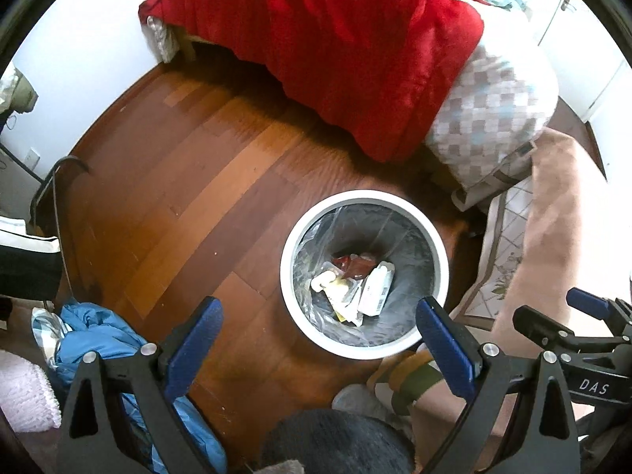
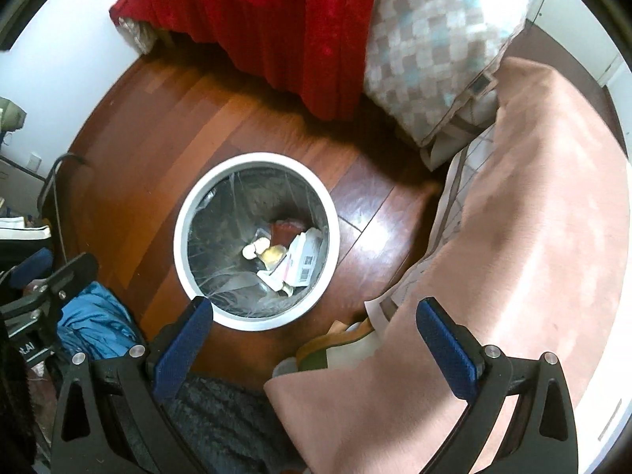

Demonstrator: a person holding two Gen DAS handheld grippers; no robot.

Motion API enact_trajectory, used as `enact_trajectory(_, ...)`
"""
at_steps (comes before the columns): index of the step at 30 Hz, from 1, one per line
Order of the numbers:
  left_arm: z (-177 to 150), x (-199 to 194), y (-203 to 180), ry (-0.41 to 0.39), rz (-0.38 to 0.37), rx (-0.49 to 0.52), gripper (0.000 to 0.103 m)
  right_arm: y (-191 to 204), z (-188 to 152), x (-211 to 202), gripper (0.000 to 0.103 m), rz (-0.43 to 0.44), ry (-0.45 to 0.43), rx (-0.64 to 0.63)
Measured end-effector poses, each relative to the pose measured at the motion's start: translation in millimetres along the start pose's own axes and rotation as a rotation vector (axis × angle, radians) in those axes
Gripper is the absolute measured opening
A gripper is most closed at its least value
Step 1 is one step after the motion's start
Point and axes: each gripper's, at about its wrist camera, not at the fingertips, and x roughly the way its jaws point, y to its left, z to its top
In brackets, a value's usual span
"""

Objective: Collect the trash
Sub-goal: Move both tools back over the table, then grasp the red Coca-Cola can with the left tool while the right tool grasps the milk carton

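A round white trash bin (image 1: 290, 233) (image 2: 185, 213) with a clear liner stands on the wooden floor. Inside lie wrappers, white paper with barcodes and a red-brown packet (image 1: 355, 276) (image 2: 288, 252). My left gripper (image 1: 320, 316) hangs above the bin's near rim, jaws wide open, nothing between the blue pads. My right gripper (image 2: 316, 316) is open too and empty, above the floor just right of the bin. The right gripper also shows at the right edge of the left wrist view (image 1: 584, 316).
A bed with a red blanket (image 1: 335, 59) and a checked quilt (image 1: 493, 118) lies behind the bin. A pink blanket (image 2: 533, 217) fills the right side. Blue clothing (image 1: 102, 339) is heaped at the lower left. A dark fuzzy thing (image 1: 335, 442) is under the grippers.
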Motion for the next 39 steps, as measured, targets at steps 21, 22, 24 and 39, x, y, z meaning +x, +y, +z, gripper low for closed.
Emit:
enact_trajectory(21, -15, -102, -184, -0.164, -0.079, 0.173, 0.1, -203, -83, -188, 0.103, 0.1, -0.228, 0.374)
enact_trajectory(22, -16, -96, -204, -0.156, -0.089, 0.188, 0.1, -228, -89, -191, 0.103, 0.072, -0.227, 0.415)
enact_trajectory(24, -21, -77, -257, -0.124, -0.109, 0.237, 0.1, -296, -106, -196, 0.103, 0.002, -0.233, 0.527)
enact_trajectory(39, -38, 29, -489, -0.047, 0.016, 0.593, 0.1, -608, -142, -106, 0.08, -0.078, -0.135, 1.039)
